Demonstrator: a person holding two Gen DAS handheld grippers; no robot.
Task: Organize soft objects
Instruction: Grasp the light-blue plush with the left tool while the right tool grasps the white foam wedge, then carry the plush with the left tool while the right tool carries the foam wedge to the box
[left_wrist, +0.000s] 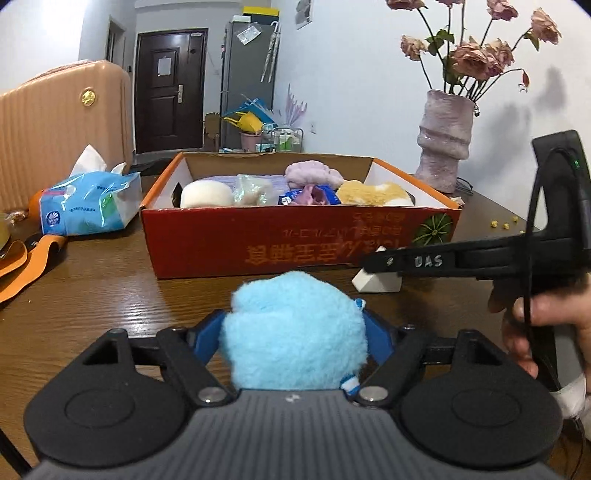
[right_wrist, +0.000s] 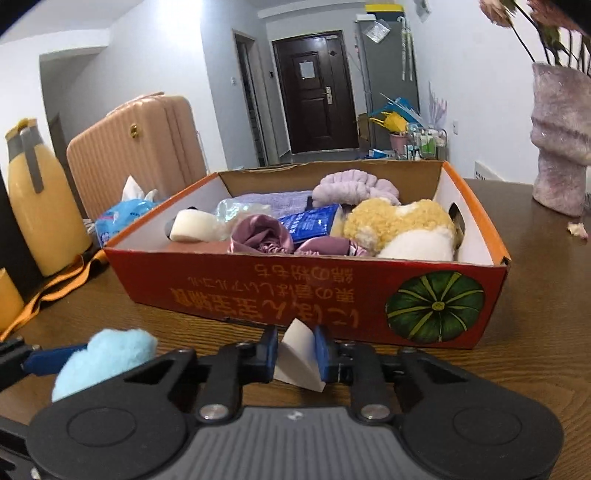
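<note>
A fluffy light-blue plush (left_wrist: 295, 332) sits between the blue pads of my left gripper (left_wrist: 293, 314), which is shut on it just above the wooden table. To the right, my right gripper (right_wrist: 295, 347) is shut on a white wedge-shaped sponge (right_wrist: 295, 358) resting on the table; the sponge (left_wrist: 376, 284) also shows in the left wrist view under the right gripper's black fingers (left_wrist: 384, 262). Both stand in front of a red-orange cardboard box (right_wrist: 258, 291) holding several soft items, among them a yellow plush (right_wrist: 399, 221) and a purple headband (right_wrist: 354, 184).
A blue tissue pack (left_wrist: 88, 203) and an orange strap (left_wrist: 22, 262) lie left of the box. A pink vase with dried roses (left_wrist: 443, 147) stands at the back right, a yellow bottle (right_wrist: 40, 199) at far left, a pink suitcase (left_wrist: 55, 122) behind. A hand (left_wrist: 546, 325) holds the right gripper.
</note>
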